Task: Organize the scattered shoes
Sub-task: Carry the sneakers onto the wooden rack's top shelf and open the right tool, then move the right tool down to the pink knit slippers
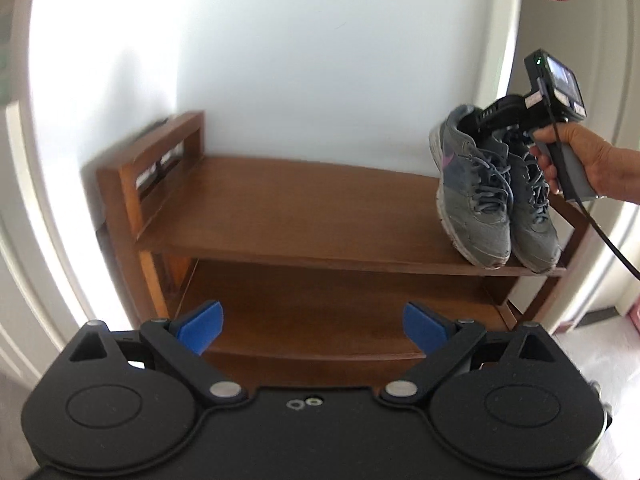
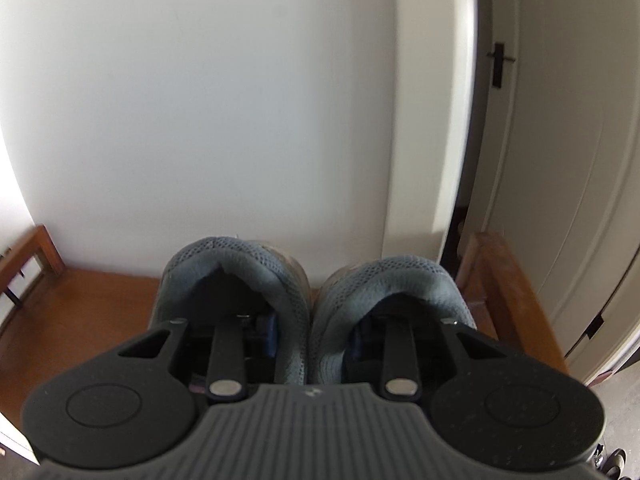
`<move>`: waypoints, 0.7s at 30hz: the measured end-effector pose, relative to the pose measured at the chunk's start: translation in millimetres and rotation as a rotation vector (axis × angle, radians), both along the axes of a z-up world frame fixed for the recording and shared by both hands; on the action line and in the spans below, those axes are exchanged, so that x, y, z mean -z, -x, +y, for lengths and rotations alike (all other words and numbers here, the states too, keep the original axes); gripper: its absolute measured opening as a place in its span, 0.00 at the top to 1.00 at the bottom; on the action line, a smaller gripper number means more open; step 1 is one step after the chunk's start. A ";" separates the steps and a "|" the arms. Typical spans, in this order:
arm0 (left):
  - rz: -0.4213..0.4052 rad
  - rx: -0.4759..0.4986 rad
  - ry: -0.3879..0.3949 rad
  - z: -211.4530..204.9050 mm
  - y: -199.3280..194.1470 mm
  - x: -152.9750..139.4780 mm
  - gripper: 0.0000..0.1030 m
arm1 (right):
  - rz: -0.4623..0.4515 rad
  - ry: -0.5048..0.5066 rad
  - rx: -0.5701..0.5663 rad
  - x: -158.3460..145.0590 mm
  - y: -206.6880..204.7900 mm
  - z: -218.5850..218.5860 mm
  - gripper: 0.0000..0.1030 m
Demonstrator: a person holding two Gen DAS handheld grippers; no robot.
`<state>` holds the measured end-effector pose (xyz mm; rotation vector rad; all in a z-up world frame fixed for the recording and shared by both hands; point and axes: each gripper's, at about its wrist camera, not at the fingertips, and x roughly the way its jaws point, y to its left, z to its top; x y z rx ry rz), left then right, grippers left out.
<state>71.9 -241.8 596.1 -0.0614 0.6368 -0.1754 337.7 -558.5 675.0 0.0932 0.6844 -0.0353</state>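
Observation:
A pair of grey-blue sneakers [image 1: 492, 188] with a pink logo hangs toes down at the right end of the wooden rack's top shelf [image 1: 300, 208]. The toes are at the shelf's front edge; contact is unclear. My right gripper [image 1: 492, 124], held by a hand [image 1: 592, 164], has one finger inside each shoe and pinches their inner walls together. In the right wrist view the two heel openings [image 2: 236, 264] surround the gripper [image 2: 314, 330]; its tips are hidden inside. My left gripper [image 1: 312, 328] is open in front of the lower shelf [image 1: 320, 304], holding nothing.
The rack stands against a white wall [image 1: 280, 60], with a raised side rail at its left end [image 1: 160, 152] and another at its right [image 2: 496, 276]. A white door with a dark handle [image 2: 498, 64] is right of the rack. A black cable [image 1: 600, 232] trails from the right gripper.

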 end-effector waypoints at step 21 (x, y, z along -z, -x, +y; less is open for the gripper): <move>0.054 -0.171 -0.074 73.8 41.4 61.0 0.05 | -0.078 -0.077 -0.229 41.3 216.2 22.1 0.34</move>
